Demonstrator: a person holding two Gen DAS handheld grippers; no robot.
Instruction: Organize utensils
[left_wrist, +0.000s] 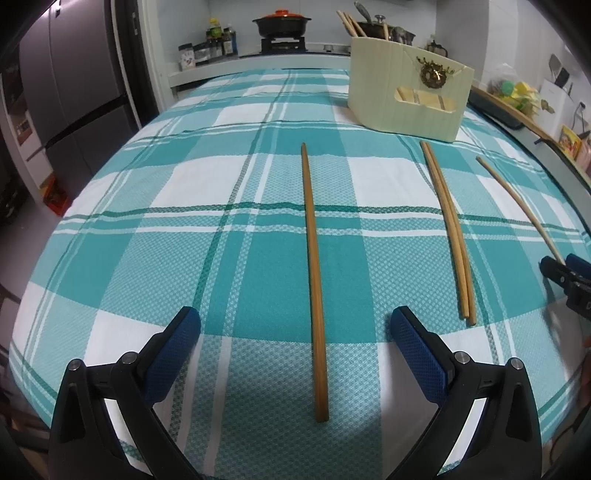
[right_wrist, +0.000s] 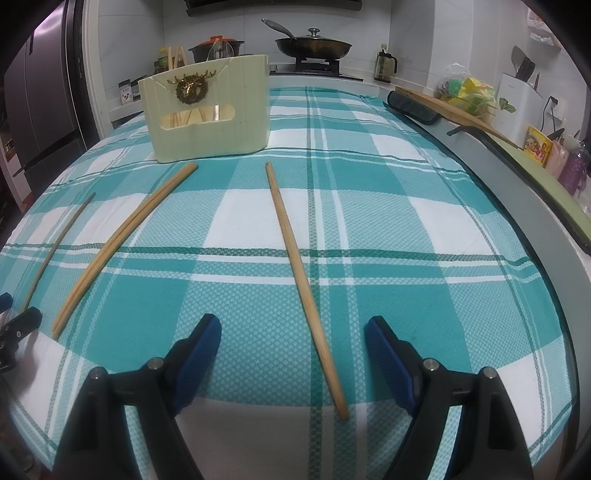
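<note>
Wooden chopsticks lie on a teal plaid tablecloth (left_wrist: 184, 221). In the left wrist view one chopstick (left_wrist: 314, 280) lies between the open fingers of my left gripper (left_wrist: 295, 325); a pair (left_wrist: 448, 229) and a single one (left_wrist: 517, 203) lie to the right. In the right wrist view my right gripper (right_wrist: 293, 328) is open with a single chopstick (right_wrist: 303, 280) running between its fingers; the pair (right_wrist: 122, 240) and a darker one (right_wrist: 55, 251) lie to the left. A cream utensil holder (right_wrist: 210, 107) stands at the back with chopsticks in it; it also shows in the left wrist view (left_wrist: 406, 96).
The right gripper shows at the right edge of the left wrist view (left_wrist: 565, 277). The left gripper shows at the left edge of the right wrist view (right_wrist: 14, 328). A stove with a pan (right_wrist: 314, 46) and pot (left_wrist: 282, 24) stands behind. The counter edge (right_wrist: 517, 184) runs on the right.
</note>
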